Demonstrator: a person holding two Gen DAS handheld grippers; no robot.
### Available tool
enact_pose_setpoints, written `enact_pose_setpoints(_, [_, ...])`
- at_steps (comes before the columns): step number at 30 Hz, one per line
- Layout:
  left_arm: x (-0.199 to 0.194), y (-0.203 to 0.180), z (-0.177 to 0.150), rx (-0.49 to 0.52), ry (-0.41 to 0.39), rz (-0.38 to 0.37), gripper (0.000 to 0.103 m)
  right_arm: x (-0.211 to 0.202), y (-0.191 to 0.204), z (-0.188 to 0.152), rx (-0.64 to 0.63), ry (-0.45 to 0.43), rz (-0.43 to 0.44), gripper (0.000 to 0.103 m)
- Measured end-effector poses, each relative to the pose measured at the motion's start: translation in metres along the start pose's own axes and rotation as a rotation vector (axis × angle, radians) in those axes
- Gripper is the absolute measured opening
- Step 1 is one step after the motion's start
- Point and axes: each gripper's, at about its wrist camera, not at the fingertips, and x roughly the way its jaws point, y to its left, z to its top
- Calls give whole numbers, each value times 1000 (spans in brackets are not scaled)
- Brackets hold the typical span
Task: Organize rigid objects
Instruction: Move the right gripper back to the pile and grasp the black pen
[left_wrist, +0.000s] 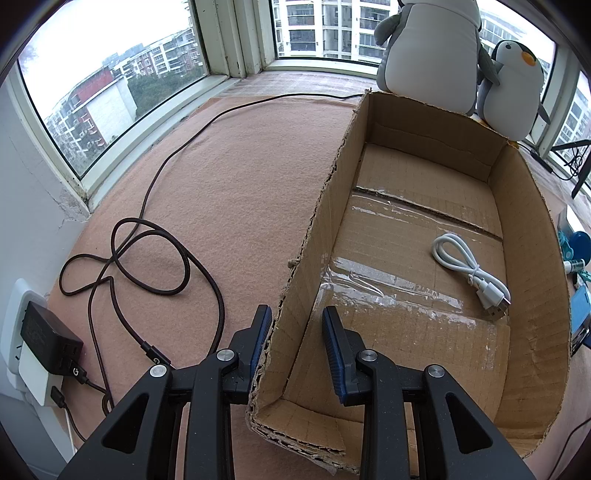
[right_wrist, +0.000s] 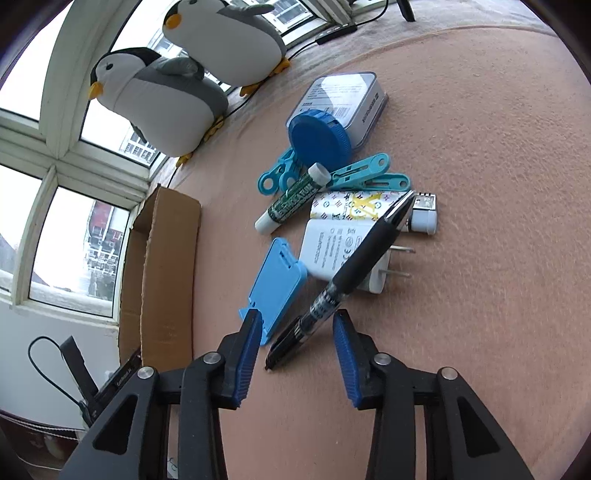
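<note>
The left gripper (left_wrist: 297, 334) is straddling the torn near wall of the open brown cardboard box (left_wrist: 532, 258), its fingers pinching that wall and steadying the box on the pinkish felt mat (left_wrist: 229, 192). Inside the box, a coiled white USB cable (left_wrist: 469, 273) is lying alone.

The right gripper (right_wrist: 295, 343) is hovering low over the clutter beside the box, its fingers spread on either side of the rear end of a black pen with a clear barrel (right_wrist: 340, 284), not yet pressing it. The pen is leaning across a white plug adapter (right_wrist: 343, 254), next to a flat blue plastic stand (right_wrist: 273, 284). This looks like the pick-up step; next the fingers would need to pinch the barrel squarely and lift it clear without dragging the adapter.

Whether the pen's tip is touching the patterned tube behind it is hard to judge.
</note>
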Motion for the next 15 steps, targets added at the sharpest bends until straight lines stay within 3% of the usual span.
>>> enact_pose_setpoints(4, [0, 0, 0, 0, 0, 0, 31, 3, -4, 3, 18, 5, 13, 26])
enact_pose_setpoints(6, [0, 0, 0, 1, 0, 1, 31, 4, -4, 3, 23, 10, 19, 17])
enact_pose_setpoints(15, [0, 0, 0, 1, -2, 3, 31, -3, -4, 1, 20, -3, 37, 12])
